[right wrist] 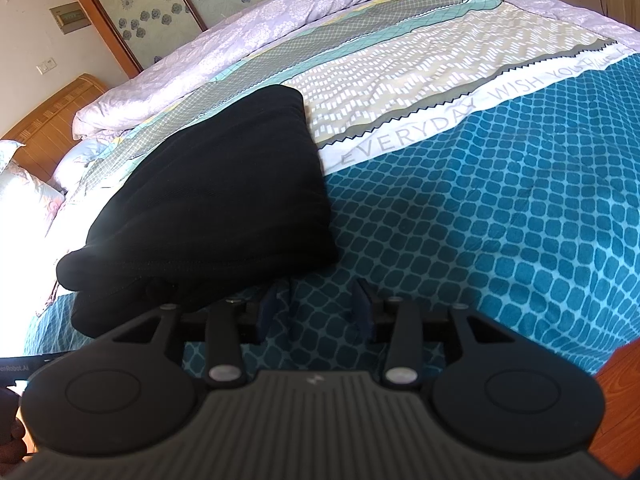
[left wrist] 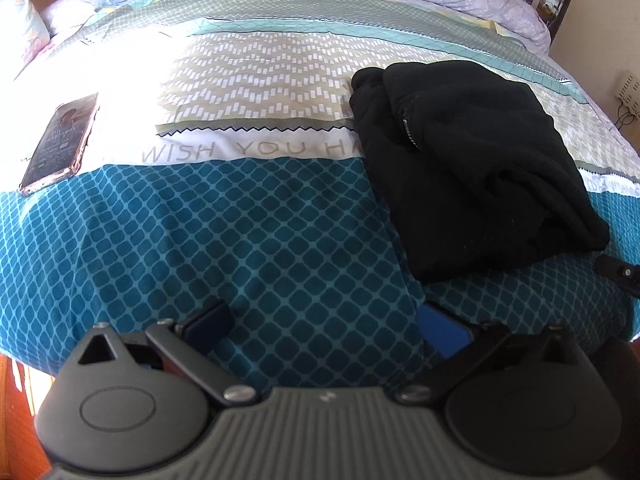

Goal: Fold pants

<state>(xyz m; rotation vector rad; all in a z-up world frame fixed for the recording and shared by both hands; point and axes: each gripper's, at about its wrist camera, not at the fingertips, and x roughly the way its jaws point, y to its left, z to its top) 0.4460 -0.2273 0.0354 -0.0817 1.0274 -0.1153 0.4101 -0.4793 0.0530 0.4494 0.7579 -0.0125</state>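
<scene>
The black pants [left wrist: 472,168] lie folded into a thick bundle on the patterned bedspread [left wrist: 240,232]. In the left wrist view they sit to the upper right of my left gripper [left wrist: 326,320], which stands wide open over bare teal fabric with nothing between its fingers. In the right wrist view the same bundle [right wrist: 216,192] lies to the upper left of my right gripper [right wrist: 318,312]. That gripper is partly open, its pads apart over the bedspread [right wrist: 500,200], just clear of the bundle's near corner and holding nothing.
A phone in a pink case [left wrist: 60,144] lies at the bed's left side. A rolled lilac quilt [right wrist: 224,40] runs along the far edge, with pillows [right wrist: 24,188] and a wooden headboard [right wrist: 52,116] to the left. A tip of the other gripper [left wrist: 618,274] shows at the right edge.
</scene>
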